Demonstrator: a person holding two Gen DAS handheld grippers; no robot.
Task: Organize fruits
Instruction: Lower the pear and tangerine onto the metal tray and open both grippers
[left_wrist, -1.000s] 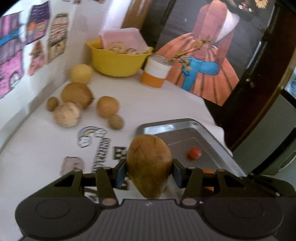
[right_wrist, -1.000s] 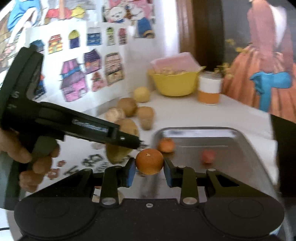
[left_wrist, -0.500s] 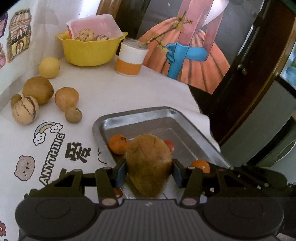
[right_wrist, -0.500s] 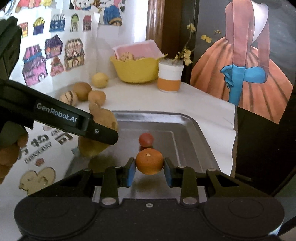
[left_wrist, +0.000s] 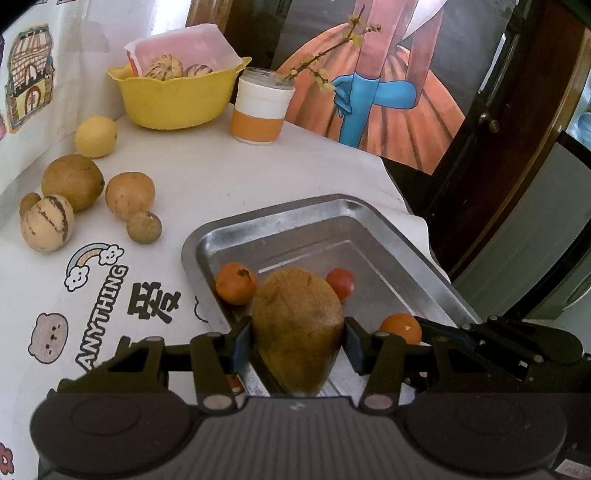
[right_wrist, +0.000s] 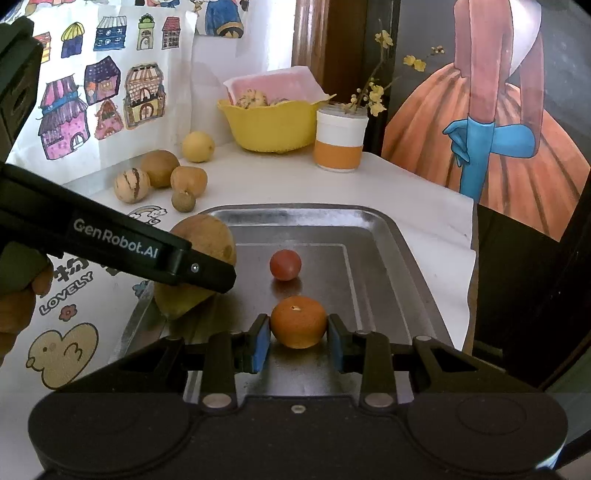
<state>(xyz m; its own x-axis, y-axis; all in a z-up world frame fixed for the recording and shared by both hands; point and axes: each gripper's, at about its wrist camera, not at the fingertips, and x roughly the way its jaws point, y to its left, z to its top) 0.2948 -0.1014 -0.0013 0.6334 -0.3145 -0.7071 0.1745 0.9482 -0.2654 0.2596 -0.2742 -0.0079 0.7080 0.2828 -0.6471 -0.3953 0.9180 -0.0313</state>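
Fruits were being gathered in the metal tray: a small red one lay loose on its floor and a tangerine sat at its left wall. The left gripper was clenched on a large brown mango over the tray's near left edge. The right gripper grasped an orange low over the tray floor, while six more fruits lay clustered on the white tablecloth before a yellow bowl.

A shallow metal tray sits on the white printed tablecloth; inside it, a small red fruit lies behind an orange tangerine; another tangerine hugs the tray's left wall; loose brown round fruits cluster left of the tray; behind them, a yellow plastic bowl, with a white-and-orange jar to its right.
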